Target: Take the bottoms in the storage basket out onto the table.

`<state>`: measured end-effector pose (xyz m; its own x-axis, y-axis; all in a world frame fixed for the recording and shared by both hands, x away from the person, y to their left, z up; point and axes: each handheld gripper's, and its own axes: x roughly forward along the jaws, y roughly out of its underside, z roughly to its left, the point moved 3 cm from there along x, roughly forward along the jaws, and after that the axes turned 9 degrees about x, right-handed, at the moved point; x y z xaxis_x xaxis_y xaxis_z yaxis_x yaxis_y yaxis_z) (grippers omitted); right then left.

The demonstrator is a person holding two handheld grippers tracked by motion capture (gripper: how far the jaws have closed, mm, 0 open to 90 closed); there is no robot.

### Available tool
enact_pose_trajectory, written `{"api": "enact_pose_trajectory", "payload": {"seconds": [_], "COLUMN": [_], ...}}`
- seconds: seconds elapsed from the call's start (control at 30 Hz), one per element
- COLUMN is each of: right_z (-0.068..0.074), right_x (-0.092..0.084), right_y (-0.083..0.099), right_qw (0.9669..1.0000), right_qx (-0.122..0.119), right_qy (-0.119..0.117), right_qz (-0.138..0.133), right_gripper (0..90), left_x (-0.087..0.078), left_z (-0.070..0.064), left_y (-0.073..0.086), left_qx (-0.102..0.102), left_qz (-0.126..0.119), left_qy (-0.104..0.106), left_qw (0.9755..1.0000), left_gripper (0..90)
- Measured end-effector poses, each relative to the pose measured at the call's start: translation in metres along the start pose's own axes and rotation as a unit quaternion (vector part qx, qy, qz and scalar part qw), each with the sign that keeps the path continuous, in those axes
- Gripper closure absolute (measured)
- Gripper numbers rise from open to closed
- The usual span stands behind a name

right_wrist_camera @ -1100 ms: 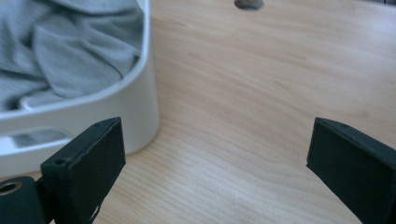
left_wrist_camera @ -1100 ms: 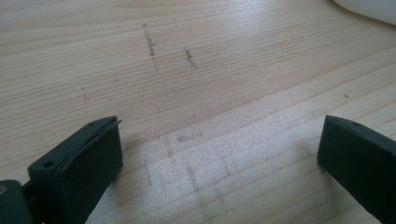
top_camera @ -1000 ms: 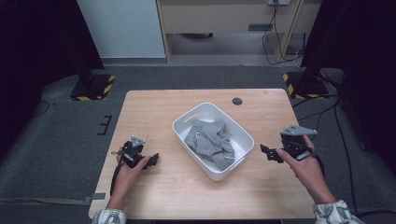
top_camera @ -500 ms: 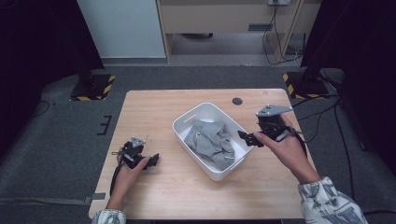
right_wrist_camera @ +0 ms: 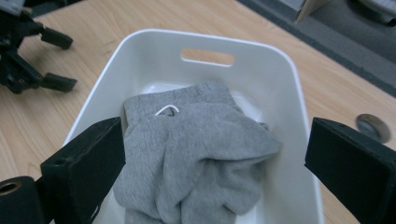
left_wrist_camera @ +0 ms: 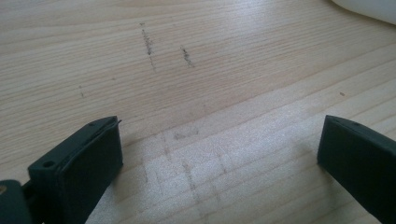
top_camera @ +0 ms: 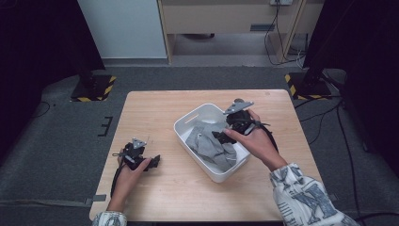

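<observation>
Right gripper (top_camera: 221, 136): held in the person's right hand (top_camera: 251, 139), over the white bin (top_camera: 188, 126). Jaws spread wide, nothing between them. In the right gripper view they stand on either side of the grey cloth (right_wrist_camera: 196, 154), above it and apart from it.

Left gripper (top_camera: 153, 162): held in the left hand (top_camera: 129, 174), low over the table near its front left part, well apart from the bin. Jaws released and wide, bare wood between them in the left gripper view.

Grey cloth (top_camera: 209, 148): crumpled, lying inside the bin. A white loop (right_wrist_camera: 166, 110) shows on its upper fold, in the right gripper view.

White bin: rectangular, rounded corners, a slot handle (right_wrist_camera: 208, 57) in the far end wall. It stands at an angle near the middle of the table.

Table (top_camera: 155, 113): pale wood, straight grain. Faint dark scuff marks (left_wrist_camera: 149, 44) show in the left gripper view. A small dark round disc (right_wrist_camera: 372, 127) lies on the wood beyond the bin.

Floor (top_camera: 61, 127): grey carpet all round. Yellow-and-black striped stand bases (top_camera: 91, 89) sit at the far left and far right of the table.

Room: a pale blue panel (top_camera: 120, 28) and a light wooden cabinet (top_camera: 226, 19) at the back, with cables (top_camera: 277, 42) trailing beside the cabinet. Both sides are dark.
</observation>
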<state>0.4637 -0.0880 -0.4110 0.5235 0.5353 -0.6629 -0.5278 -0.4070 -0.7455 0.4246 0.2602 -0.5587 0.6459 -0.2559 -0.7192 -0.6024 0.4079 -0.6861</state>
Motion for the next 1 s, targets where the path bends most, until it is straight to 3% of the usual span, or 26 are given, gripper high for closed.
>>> {"api": "enact_pose_trajectory", "payload": {"seconds": [0.13,0.43,0.6,1.0], "right_z": [0.008,0.011,0.009,0.021], "right_x": [0.028,0.065,0.088,0.098], "right_y": [0.001,0.006,0.014,0.023], "right_qw": [0.9997,0.9986,0.9967,0.9957], "right_qx": [-0.006,-0.013,0.003,-0.007], "right_qy": [-0.009,0.0,-0.006,-0.023], "right_qz": [0.021,0.052,0.081,0.09], "right_gripper": [5.5,5.0,4.5,1.8], "left_x": [0.0,0.0,0.0,0.0], "left_z": [0.0,0.0,0.0,0.0], "left_y": [0.0,0.0,0.0,0.0], "left_qx": [0.0,0.001,0.001,0.002], "left_qz": [0.0,0.0,0.001,0.001], "left_qy": [0.0,0.001,0.002,0.002], "left_qw": [1.0,1.0,1.0,1.0], "left_gripper": [0.0,0.0,0.0,0.0]}}
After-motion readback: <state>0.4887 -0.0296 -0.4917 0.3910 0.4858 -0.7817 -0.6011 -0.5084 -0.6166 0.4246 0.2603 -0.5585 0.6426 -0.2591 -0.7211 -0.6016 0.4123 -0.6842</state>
